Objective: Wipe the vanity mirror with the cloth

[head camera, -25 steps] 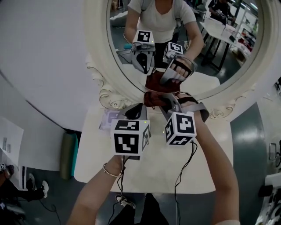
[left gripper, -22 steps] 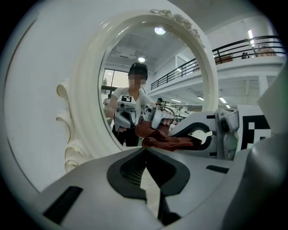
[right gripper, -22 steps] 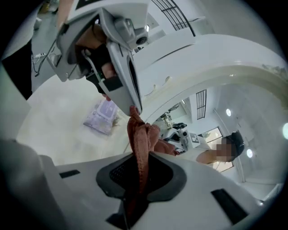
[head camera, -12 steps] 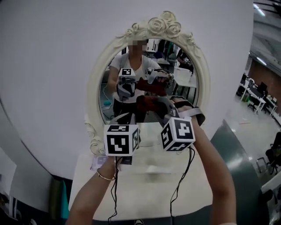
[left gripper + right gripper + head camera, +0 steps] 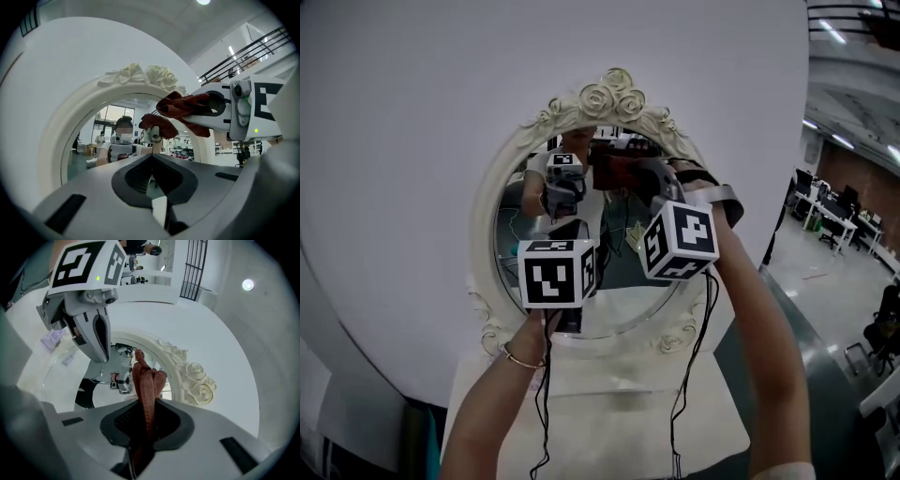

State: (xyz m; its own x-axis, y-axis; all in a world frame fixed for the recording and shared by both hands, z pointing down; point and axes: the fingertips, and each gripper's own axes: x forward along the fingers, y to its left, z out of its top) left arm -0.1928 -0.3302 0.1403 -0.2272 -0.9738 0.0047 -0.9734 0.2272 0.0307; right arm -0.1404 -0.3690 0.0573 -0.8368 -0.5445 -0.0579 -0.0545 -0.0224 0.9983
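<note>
The oval vanity mirror (image 5: 517,197) has a cream carved frame topped with roses (image 5: 605,95) and stands on a white table (image 5: 623,412) against a white wall. My right gripper (image 5: 626,174) is shut on a dark red cloth (image 5: 617,165), held against the upper part of the glass just under the roses. The cloth (image 5: 146,380) sticks up bunched from between the jaws in the right gripper view. My left gripper (image 5: 572,230) hangs lower and to the left, in front of the glass, shut with nothing in it (image 5: 151,159). The left gripper view shows the cloth (image 5: 183,105) above.
Black cables (image 5: 546,394) hang from both grippers over the table. The mirror reflects a person and both grippers. An open office floor with desks (image 5: 834,216) lies to the right of the wall.
Both grippers have risen from the mirror's lower edge to its upper half. The right gripper has carried the cloth up the glass to just under the roses.
</note>
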